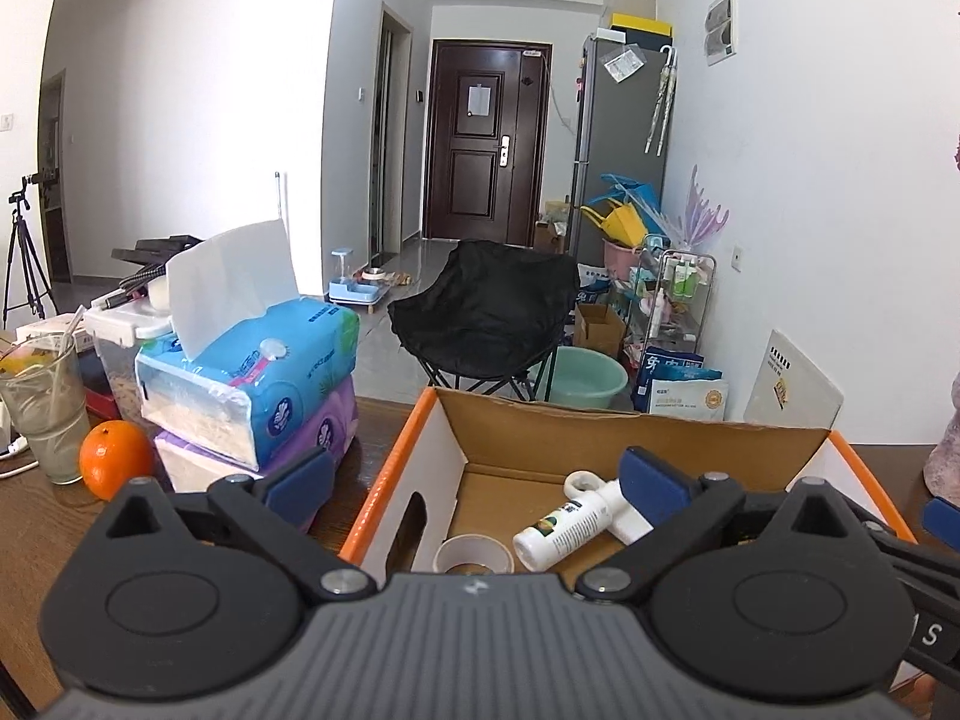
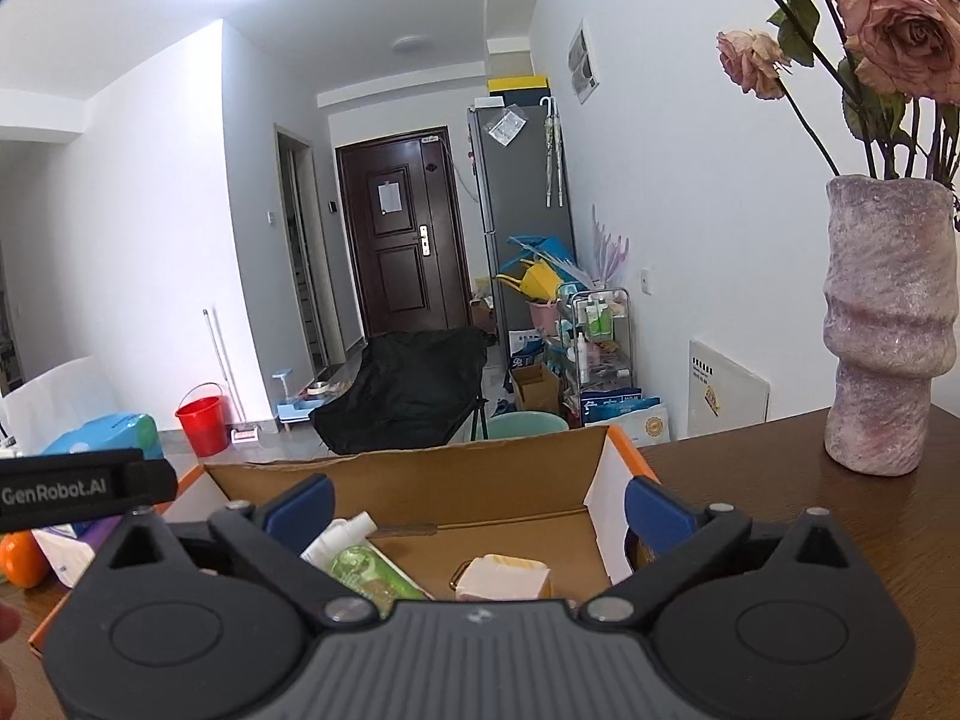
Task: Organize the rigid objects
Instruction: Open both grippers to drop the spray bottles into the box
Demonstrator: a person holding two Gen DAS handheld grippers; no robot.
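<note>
Left gripper [image 1: 477,474]: its blue-padded fingers [image 1: 651,483] stood spread wide above the near edge of the box, with nothing between the pads.
Right gripper [image 2: 477,510]: also spread wide, empty, and poised over the same box from its right side.
Cardboard box [image 1: 393,468]: open-topped with orange rims and white outer walls (a hand slot was cut in the left wall), resting on the dark wooden table [image 1: 36,516].
White bottle [image 1: 567,531]: lay on its side on the box floor, label up, just beside the left gripper's right finger.
White tube [image 1: 600,489]: lay beside the white bottle, touching it, partly hidden behind the blue pad.
Tape roll [image 1: 474,552]: lay flat at the near left corner of the box floor.
Green bottle [image 2: 372,570]: lay tilted in the box, in the right wrist view, next to a pale spray bottle [image 2: 345,534] near the left finger.
Yellowish block [image 2: 504,579]: sat in the box near its right wall; what it was could not be told.
Tissue packs [image 1: 252,372]: a blue pack stacked on a purple one, left of the box.
Orange [image 1: 114,459]: on the table between the tissue packs and a drinking glass [image 1: 45,408].
Vase [image 2: 888,324]: a mottled pink vase with dried roses [image 2: 900,42], well apart to the right of the box.
</note>
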